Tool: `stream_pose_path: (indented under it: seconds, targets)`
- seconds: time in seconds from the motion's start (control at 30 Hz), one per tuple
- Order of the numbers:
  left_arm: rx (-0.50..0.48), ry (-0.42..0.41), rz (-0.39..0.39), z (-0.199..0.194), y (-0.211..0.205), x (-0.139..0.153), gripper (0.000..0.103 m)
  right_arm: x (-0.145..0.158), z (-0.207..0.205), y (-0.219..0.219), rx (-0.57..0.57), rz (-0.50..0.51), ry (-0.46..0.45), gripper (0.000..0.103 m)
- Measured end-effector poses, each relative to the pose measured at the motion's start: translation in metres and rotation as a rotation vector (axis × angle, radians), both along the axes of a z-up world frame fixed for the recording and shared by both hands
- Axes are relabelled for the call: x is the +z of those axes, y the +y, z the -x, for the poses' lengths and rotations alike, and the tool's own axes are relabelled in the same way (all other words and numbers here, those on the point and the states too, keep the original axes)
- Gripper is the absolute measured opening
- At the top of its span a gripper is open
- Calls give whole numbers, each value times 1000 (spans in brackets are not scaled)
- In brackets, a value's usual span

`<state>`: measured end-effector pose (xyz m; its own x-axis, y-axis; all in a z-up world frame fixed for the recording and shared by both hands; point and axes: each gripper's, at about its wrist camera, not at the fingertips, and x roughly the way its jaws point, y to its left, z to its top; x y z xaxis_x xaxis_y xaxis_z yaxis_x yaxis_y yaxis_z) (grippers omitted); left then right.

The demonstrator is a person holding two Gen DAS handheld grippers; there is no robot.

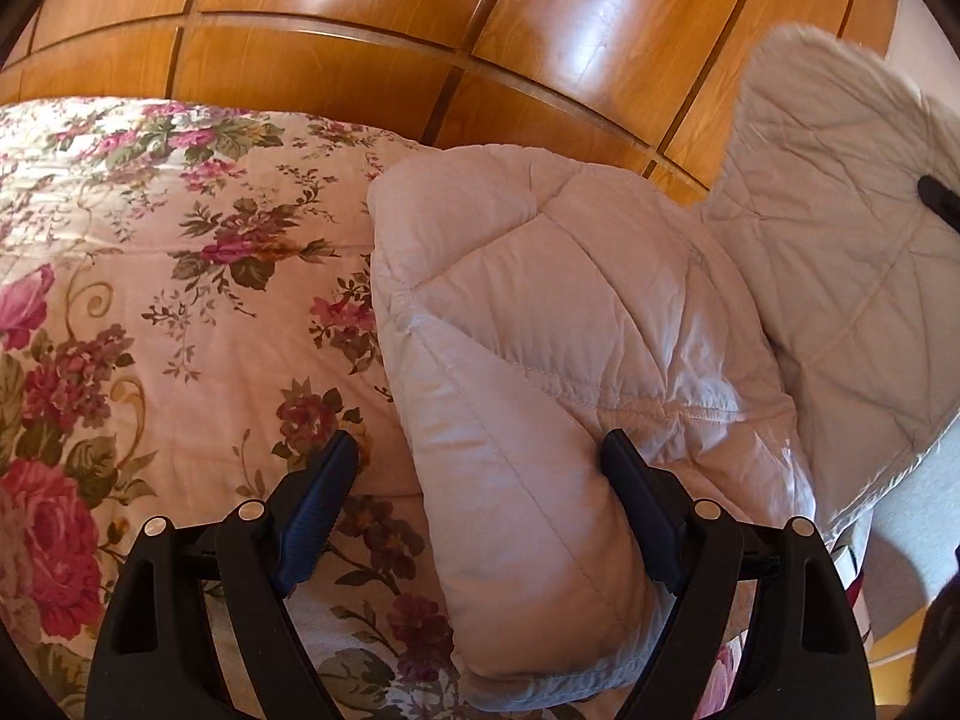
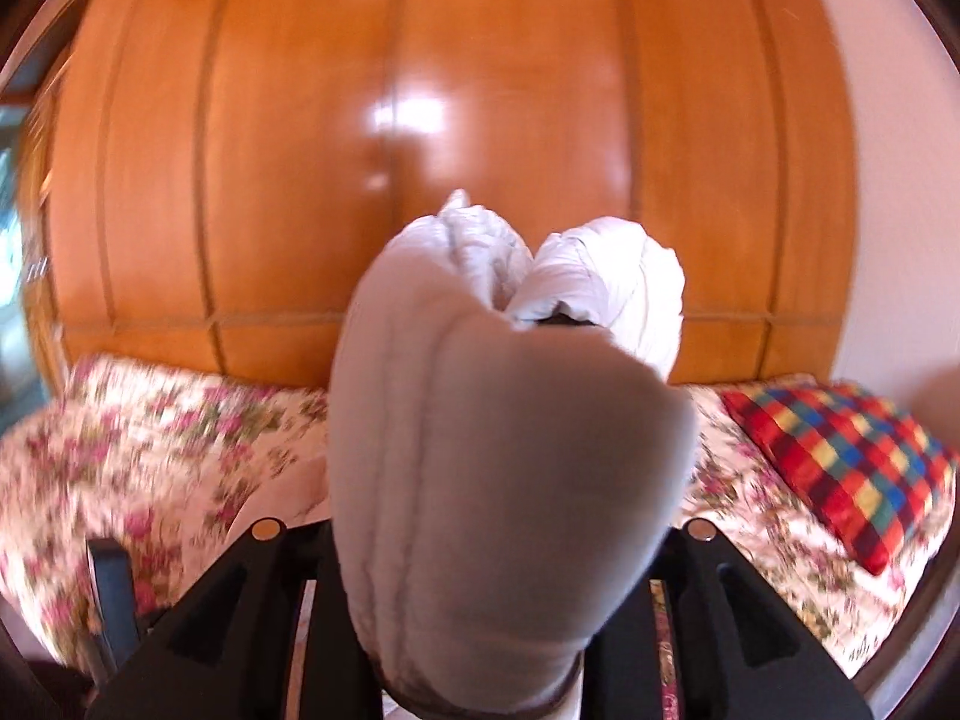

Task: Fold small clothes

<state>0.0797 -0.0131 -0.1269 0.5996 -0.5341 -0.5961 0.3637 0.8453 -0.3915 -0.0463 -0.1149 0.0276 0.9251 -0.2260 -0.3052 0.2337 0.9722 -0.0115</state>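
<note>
A: Start at the left. What lies there?

B: A floral bedspread with pink and red roses on a cream ground covers the bed. Behind it stands a glossy orange-brown wooden wardrobe with panelled doors.

A: And the left tool?

B: The left tool points down at the bed with its black fingers spread wide. One finger hangs over the bedspread, and the other touches or lies just over the pale quilted padded garment. A rolled fold of that garment lies between the two fingers, but they do not squeeze it.

A: Where does the garment go from there?

B: Its left part rests on the bed, bunched into a thick fold. Further right it rises off the bed, and a flap with a fleecy lining is lifted in the air near the wardrobe. A dark fingertip shows against that lifted flap.

A: The right tool?

B: In the right wrist view, which is blurred, the right tool is narrow and clamps the garment, which fills the space between its fingers and hides the tips.

A: Anything further right?

B: A checked cushion in red, blue, yellow and green lies on the bedspread at the far right.
</note>
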Motion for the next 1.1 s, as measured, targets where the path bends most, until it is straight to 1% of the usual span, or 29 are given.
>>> stream_pose_path:
  seconds: [0.17, 0.3, 0.37, 0.43, 0.47, 0.57, 0.63, 0.67, 0.7, 0.73, 0.8, 0.83, 0.87, 0.93, 0.97, 1.0, 1.07, 1.1]
  targets:
    - [-9, 16, 30, -2, 5, -1, 82, -25, -15, 54, 113, 111, 79, 31]
    - [-16, 46, 67, -6, 11, 1, 82, -52, -30, 92, 202, 227, 151, 34]
    - [-12, 56, 79, -9, 18, 3, 82, -66, -33, 105, 241, 279, 181, 36]
    - [10, 61, 118, -10, 35, 7, 82, -76, -33, 112, 261, 317, 202, 38]
    - [21, 62, 136, -11, 43, 8, 82, -81, -34, 115, 268, 334, 205, 41]
    - [81, 77, 236, -13, 81, 10, 82, -94, -33, 120, 291, 367, 218, 47]
    - [114, 111, 378, -16, 111, 10, 82, -98, -36, 120, 306, 378, 227, 51]
    - [113, 125, 420, -19, 117, 11, 82, -100, -34, 117, 313, 383, 235, 54]
    - [99, 145, 479, -23, 123, 12, 82, -104, -35, 120, 325, 394, 244, 56]
    - [78, 159, 530, -27, 126, 16, 82, -107, -35, 121, 334, 404, 252, 60]
    - [17, 169, 596, -35, 123, 27, 82, -113, -35, 125, 358, 434, 271, 65]
    - [-18, 172, 606, -39, 118, 34, 82, -116, -35, 128, 377, 445, 276, 70]
    - [-73, 174, 609, -46, 109, 42, 82, -118, -37, 131, 391, 450, 279, 71]
    - [-140, 199, 597, -58, 92, 51, 82, -122, -36, 134, 416, 459, 291, 72]
    - [-151, 209, 585, -63, 87, 54, 82, -125, -36, 135, 430, 466, 299, 72]
    - [-175, 224, 549, -72, 75, 61, 82, -127, -35, 136, 441, 471, 305, 72]
    - [-203, 218, 477, -81, 59, 72, 83, -130, -33, 135, 449, 480, 312, 72]
    - [-221, 215, 437, -84, 50, 77, 85, -133, -33, 135, 449, 486, 313, 72]
